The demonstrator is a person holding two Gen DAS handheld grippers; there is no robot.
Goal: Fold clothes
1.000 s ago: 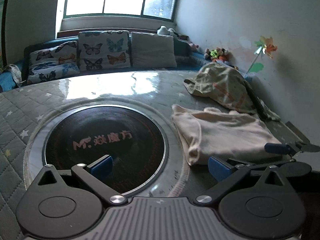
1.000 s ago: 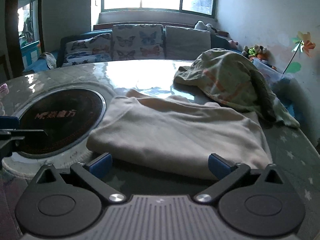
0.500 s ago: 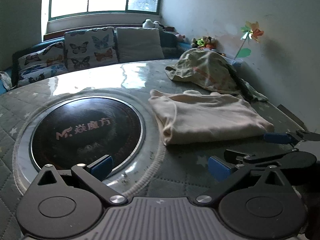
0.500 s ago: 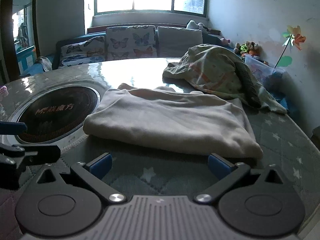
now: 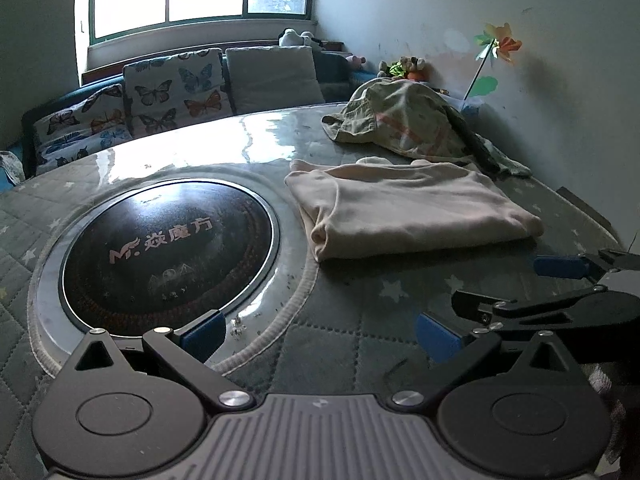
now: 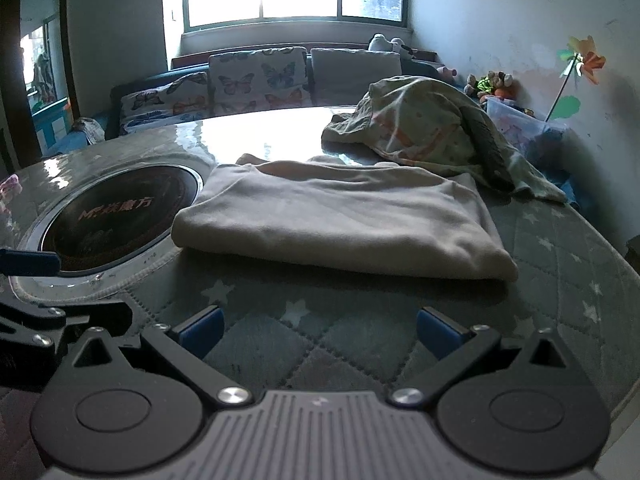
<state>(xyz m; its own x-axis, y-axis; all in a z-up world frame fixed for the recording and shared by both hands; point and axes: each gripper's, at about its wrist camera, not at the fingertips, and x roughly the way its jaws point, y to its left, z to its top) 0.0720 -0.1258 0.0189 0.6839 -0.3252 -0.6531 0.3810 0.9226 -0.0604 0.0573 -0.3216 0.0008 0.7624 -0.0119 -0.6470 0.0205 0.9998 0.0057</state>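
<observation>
The left gripper (image 5: 318,332) hangs with jaws spread wide and empty over the round black hotplate (image 5: 168,248). To its right, a folded cream garment (image 6: 340,220) lies flat on the quilted table (image 6: 360,340), near the unfolded green garment (image 6: 424,128). The right gripper (image 6: 318,330) is likewise wide apart, empty.

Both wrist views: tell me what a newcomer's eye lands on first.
First the folded cream garment, lying flat on the quilted table ahead of both open grippers, touched by neither. Behind it, toward the wall, sits a crumpled green heap of clothes. To its left, the black round cooktop is sunk into the table.
</observation>
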